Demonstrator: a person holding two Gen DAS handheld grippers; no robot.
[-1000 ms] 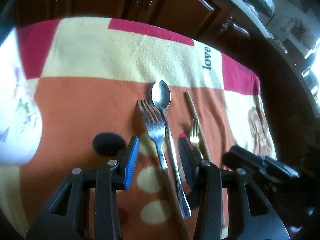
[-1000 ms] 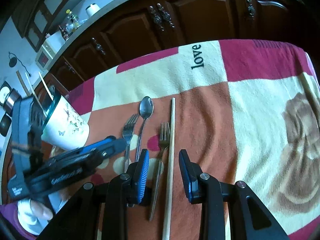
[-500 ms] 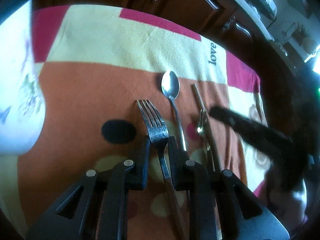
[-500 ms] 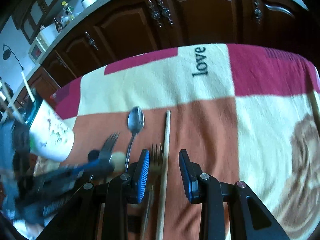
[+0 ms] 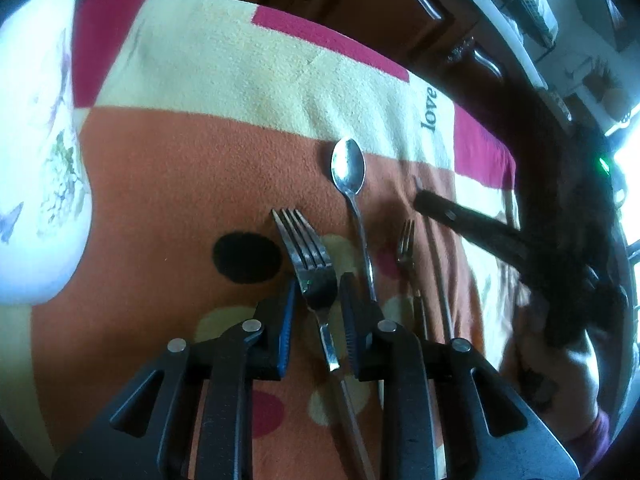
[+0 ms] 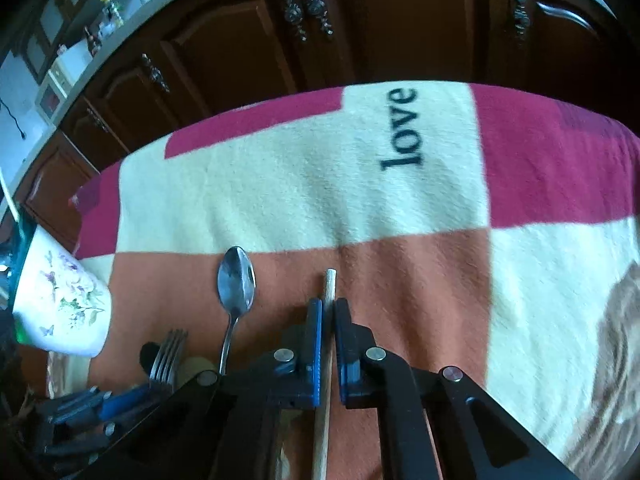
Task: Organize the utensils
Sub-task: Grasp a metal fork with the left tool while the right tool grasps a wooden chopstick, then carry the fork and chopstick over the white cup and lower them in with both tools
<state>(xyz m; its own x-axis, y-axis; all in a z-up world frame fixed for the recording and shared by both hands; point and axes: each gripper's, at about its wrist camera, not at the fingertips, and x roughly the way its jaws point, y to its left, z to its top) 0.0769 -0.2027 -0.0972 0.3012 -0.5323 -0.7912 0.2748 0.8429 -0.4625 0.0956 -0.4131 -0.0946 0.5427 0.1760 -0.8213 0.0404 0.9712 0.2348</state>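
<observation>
A large silver fork [image 5: 316, 280] lies on the orange patch of the blanket, its neck between the pads of my left gripper [image 5: 318, 304]. The jaws are opening and a thin gap shows on each side of the fork. A silver spoon [image 5: 348, 168] lies just to its right, then a small gold fork [image 5: 406, 240] and a wooden chopstick [image 5: 438, 280]. My right gripper [image 6: 328, 312] is shut on the chopstick [image 6: 330, 280] near its far end. The spoon [image 6: 236, 280] and the large fork [image 6: 168, 352] lie to its left.
A white floral cup [image 5: 36, 160] stands at the left on the blanket [image 6: 280, 200], which bears the word "love". Dark wooden cabinets [image 6: 400, 28] run behind the table's far edge. The right gripper's dark body [image 5: 480, 236] reaches in from the right. A hand [image 5: 560, 360] shows at lower right.
My left gripper went from wide open over fork and spoon to narrow around the large fork alone, then eased a little. My right gripper slid forward along the chopstick and shut on it.
</observation>
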